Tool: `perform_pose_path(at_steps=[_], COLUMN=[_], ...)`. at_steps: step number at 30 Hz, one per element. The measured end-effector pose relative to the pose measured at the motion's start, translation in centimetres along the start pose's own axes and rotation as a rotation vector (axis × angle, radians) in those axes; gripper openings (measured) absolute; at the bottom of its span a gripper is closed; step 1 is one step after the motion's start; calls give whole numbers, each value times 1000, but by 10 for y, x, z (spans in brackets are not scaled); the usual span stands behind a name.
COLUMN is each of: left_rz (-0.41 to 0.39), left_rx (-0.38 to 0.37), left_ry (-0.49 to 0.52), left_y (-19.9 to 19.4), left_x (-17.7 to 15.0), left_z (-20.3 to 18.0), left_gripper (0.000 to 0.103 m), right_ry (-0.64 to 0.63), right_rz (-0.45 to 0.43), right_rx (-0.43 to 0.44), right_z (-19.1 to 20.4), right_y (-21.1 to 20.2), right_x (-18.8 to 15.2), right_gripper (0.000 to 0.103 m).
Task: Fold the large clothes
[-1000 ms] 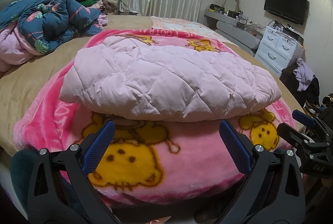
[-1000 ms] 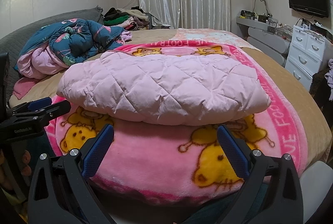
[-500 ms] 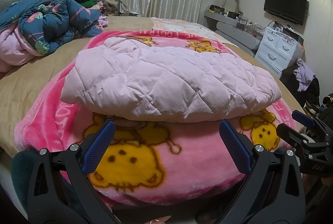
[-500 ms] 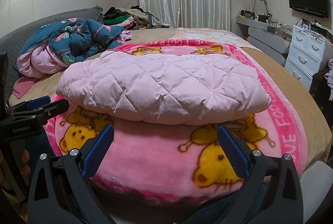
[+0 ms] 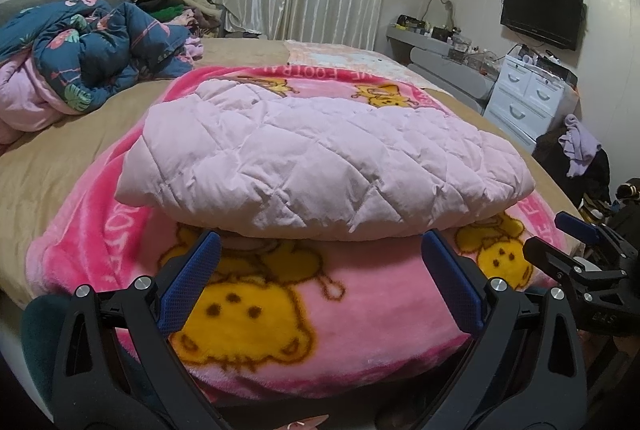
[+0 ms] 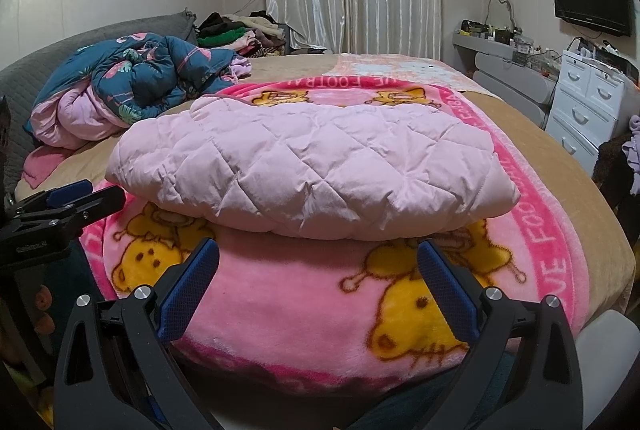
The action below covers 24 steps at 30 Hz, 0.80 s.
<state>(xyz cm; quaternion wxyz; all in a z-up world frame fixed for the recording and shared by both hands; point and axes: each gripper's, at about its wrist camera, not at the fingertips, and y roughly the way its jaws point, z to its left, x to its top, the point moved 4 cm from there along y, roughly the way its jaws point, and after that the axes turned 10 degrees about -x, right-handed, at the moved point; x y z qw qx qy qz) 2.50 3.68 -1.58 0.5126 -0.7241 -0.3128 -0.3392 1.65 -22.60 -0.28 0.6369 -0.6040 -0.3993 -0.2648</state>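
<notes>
Quilted pink coat [image 5: 320,166] lies folded into a thick packet on the cartoon blanket [image 5: 280,314], toward the bed's near edge.

I have both tongs gaping wide and holding nothing: the left gripper [image 5: 320,290] and the right gripper [image 6: 318,290] hang short of the bed's near edge, clear of the cloth, each aimed at the coat's near fold. From what I see, the folding of this piece looks finished or nearly so, with layers stacked and edges roughly squared, though its left corner juts a little. What is left, I judge, is a tidy-up or moving it aside; the rumpled blue floral quilt [image 6: 136,78] near the bed's far left corner and the clothes heap [image 6: 240,30] beyond it remain unfolded.
</notes>
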Motion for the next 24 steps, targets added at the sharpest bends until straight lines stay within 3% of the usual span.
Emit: perform_pose_path(at_steps=[17,21,23,24], left_rz=[48,58,36,19], left_rx=[29,111,222,287], left_ry=[-30,-157,-213,-221], left_y=[8,19,20,19], left_x=[-4,10,27,35], left_z=[6,66,122,147], left_gripper=[94,94,94,94], right_ry=[39,188,299,385], right_rz=[1,10,26,59], right_rx=[-12,-112,-280,-412], right_z=[-11,-81,-155,-208], right_y=[0,4,10,14], right_x=[0,-1,-13,-29], right_gripper=[99,99,99,99])
